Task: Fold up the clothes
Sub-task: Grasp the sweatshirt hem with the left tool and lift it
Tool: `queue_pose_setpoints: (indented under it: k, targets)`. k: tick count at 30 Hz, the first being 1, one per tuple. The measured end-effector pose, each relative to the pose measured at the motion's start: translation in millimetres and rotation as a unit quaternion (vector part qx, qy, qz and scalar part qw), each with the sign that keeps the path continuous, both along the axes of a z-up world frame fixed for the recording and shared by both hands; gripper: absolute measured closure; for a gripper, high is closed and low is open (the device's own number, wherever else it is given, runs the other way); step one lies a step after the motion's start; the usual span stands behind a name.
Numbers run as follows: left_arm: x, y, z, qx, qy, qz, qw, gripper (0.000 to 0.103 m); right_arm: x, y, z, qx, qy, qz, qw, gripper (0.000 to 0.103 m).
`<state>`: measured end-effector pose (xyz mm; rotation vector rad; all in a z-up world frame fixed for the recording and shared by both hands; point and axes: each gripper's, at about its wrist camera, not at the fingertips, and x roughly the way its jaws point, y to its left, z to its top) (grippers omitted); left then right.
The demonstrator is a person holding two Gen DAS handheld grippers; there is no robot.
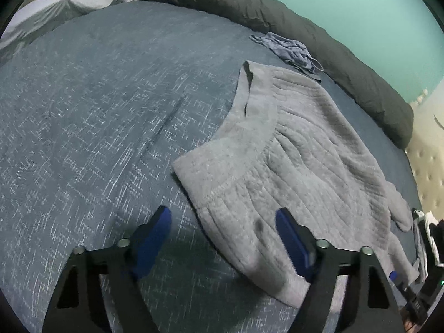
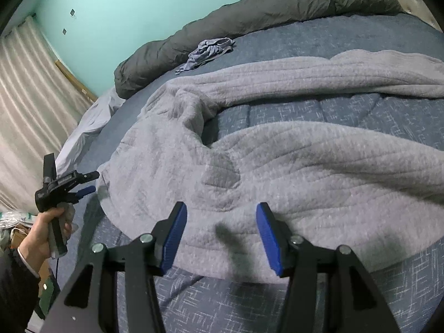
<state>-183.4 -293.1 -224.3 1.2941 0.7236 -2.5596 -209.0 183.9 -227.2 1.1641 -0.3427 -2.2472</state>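
A grey fleece garment (image 2: 291,163) lies spread on the bed (image 1: 91,116), which is covered by a blue-grey patterned bedspread. In the right wrist view the garment fills the middle of the frame, with one long part (image 2: 305,69) stretching away toward 2 o'clock and a strip of bedspread showing between it and the main body. A darker grey patch (image 2: 220,173) sits on the fleece just ahead of the tool tips.

The right tool (image 2: 221,233) hovers over the garment's near edge with its blue pads (image 2: 174,236) set wide apart and nothing between them. Its shadow falls on the fleece at 6 o'clock.

The left tool (image 1: 223,238) is also spread wide and holds nothing. In its own view the left pad is over bare bedspread and the right pad over the garment's near edge (image 1: 249,255), which lies from the centre toward 4 o'clock. In the right wrist view this tool appears at 9 o'clock, gripped by a hand (image 2: 45,231) with a dark sleeve, just beside the garment's left edge.

A small crumpled blue-grey piece of clothing (image 1: 288,48) lies well apart from the fleece at 1 o'clock in the left view, against a rolled dark grey duvet (image 1: 277,14) along the far side of the bed. Behind it is a turquoise wall (image 2: 125,5), with a striped curtain (image 2: 30,105) at 9 o'clock in the right view.
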Motion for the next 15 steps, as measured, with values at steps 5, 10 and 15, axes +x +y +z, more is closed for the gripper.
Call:
queue_pose_setpoints:
  k: [5,10,15]
  targets:
    - [-9.7,-1.6,-5.0,0.006,-0.007,-0.002,1.0,0.049,-0.7,-0.5,-4.5,-0.002,-0.003,-0.001,1.0,0.05]
    - [-10.0,-7.0,-9.2,0.014,-0.009,0.006,0.9998,0.065,-1.4,0.7,-8.2,-0.003,-0.008,-0.005,1.0,0.05]
    - [-3.8,-7.5,-1.2,-0.002,0.002,-0.002,1.0,0.084,-1.4,0.9,-10.3,-0.006,-0.011,-0.002,1.0,0.05]
